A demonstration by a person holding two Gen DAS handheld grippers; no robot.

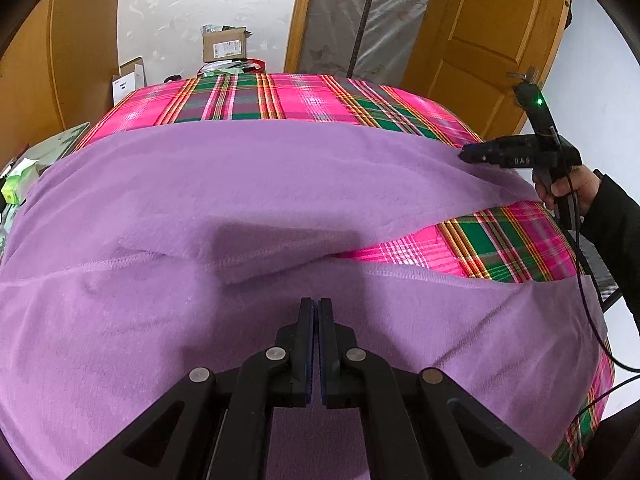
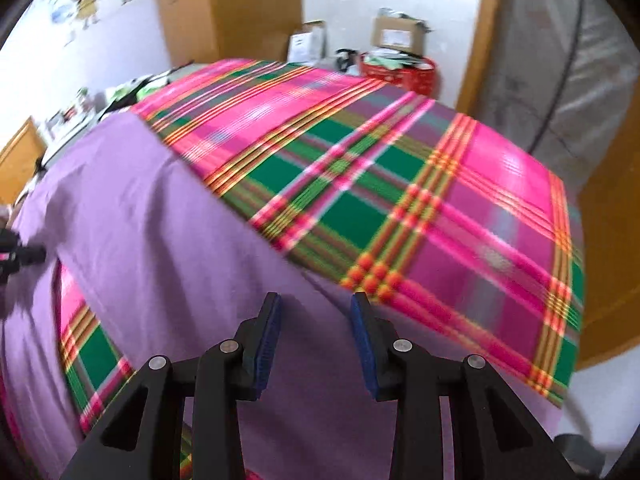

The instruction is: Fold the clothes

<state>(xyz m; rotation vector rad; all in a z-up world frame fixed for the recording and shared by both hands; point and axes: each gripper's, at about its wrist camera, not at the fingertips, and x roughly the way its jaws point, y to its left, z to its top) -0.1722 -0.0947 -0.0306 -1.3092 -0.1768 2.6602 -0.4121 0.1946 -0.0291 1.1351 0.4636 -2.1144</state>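
A purple garment (image 1: 240, 184) lies spread over a table with a pink and green plaid cloth (image 1: 280, 96). A folded part lies across its middle. My left gripper (image 1: 316, 304) hovers just over the near part of the garment, jaws shut with nothing between them. My right gripper (image 2: 316, 300) is open and empty over the garment's (image 2: 160, 220) right edge; in the left wrist view it (image 1: 466, 155) sits at the far right edge of the purple cloth. The left gripper's tip (image 2: 32, 256) shows at the left in the right wrist view.
Cardboard boxes (image 1: 224, 44) and a red basket (image 2: 404, 70) stand behind the table by the wall. Wooden doors (image 1: 492, 32) are at the back right. Clutter (image 1: 16, 184) lies beside the table's left end. A cable (image 1: 588, 300) hangs at the right.
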